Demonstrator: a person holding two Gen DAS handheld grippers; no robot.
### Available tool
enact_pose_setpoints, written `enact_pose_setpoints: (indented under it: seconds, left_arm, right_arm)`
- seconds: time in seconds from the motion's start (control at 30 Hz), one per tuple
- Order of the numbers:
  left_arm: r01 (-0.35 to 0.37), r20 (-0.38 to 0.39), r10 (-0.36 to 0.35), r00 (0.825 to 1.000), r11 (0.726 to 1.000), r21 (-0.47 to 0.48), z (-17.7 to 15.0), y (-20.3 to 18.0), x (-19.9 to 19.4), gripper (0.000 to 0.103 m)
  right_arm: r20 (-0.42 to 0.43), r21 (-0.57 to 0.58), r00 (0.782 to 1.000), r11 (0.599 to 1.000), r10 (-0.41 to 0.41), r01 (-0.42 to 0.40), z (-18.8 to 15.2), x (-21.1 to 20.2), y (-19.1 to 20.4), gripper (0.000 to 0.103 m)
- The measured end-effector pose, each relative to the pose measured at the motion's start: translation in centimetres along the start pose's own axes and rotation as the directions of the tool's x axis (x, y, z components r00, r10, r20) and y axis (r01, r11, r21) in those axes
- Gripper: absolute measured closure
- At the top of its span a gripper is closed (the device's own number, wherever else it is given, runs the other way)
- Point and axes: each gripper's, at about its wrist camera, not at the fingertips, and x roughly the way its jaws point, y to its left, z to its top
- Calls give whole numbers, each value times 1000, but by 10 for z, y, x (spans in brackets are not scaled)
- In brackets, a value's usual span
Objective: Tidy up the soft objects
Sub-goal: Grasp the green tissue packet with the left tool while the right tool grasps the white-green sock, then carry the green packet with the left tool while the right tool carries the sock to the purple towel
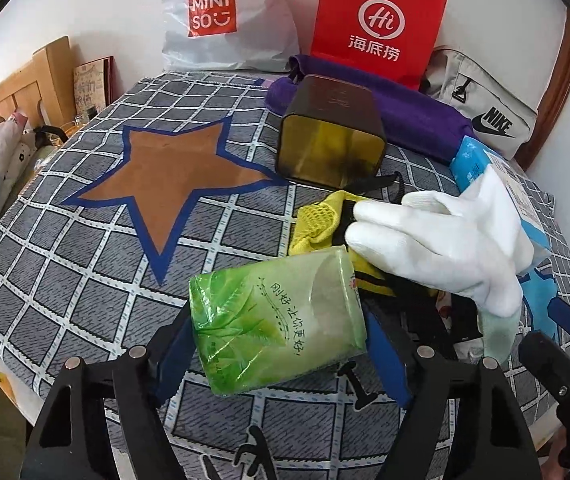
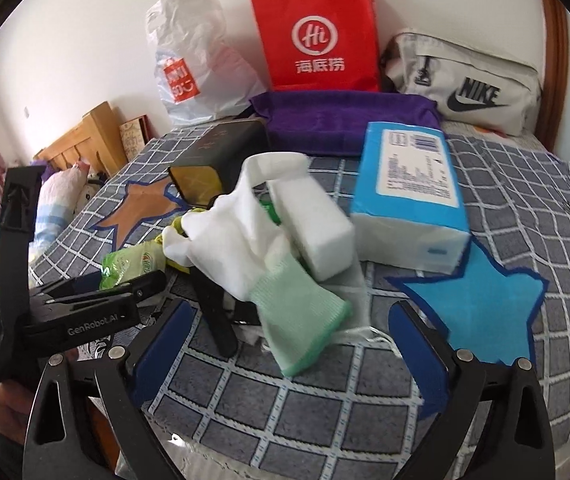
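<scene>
Fingers: L gripper jaws straddle green pack, contact unclear; R gripper wide open, empty, glove just ahead, cuff toward it.

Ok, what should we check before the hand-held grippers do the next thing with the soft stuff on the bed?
1. Green plastic tissue pack sits between the pads of the left hand-held gripper: ok.
2. Those pads press firmly on the pack: cannot tell.
3. Right hand-held gripper is open with nothing pinched: ok.
4. White knit glove with a green cuff lies just ahead of the right hand-held gripper: ok.
5. Glove lies apart from other things: not ok, it drapes against the white foam block.
</scene>
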Motion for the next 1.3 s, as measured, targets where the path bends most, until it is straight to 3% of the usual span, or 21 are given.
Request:
enact_pose_setpoints:
  seconds: [0.1, 0.2, 0.33, 0.43, 0.5, 0.73, 1.0, 1.3]
  left_arm:
    - [3, -11, -3, 1000, 1000, -5, -1, 7, 2, 26]
    - [21, -17, -21, 1000, 1000, -21, -4, 12, 5, 26]
    - [39, -15, -39, 999, 999, -28, -5, 15, 5, 26]
    - [49, -18, -50, 999, 998, -39, -5, 17, 7, 25]
    - [51, -15, -51, 999, 998, -41, -5, 17, 6, 25]
    - [55, -17, -56, 998, 997, -50, -5, 17, 6, 25]
    - [37, -27, -38, 999, 998, -55, -5, 19, 4, 26]
    - [3, -23, -4, 1000, 999, -50, -3, 17, -1, 26]
  right_arm:
    - [-25, -21, 1000, 1000, 11, -12, 1, 15, 9, 14]
    - [-57, -6, 997, 998, 56, -56, 3, 31, 12, 30]
    - [-58, 11, 997, 999, 41, -40, 4, 41, 12, 71]
    - [-33, 29, 996, 996, 85, -85, 7, 32, 11, 87]
    - [-13, 48, 992, 991, 129, -128, 10, 24, 11, 88]
    - [84, 30, 982, 985, 169, -172, 25, -13, 18, 93]
    - [167, 36, 983, 996, 80, -87, 28, -53, 1, 93]
    - [209, 104, 977, 994, -46, 25, 1, -105, -57, 93]
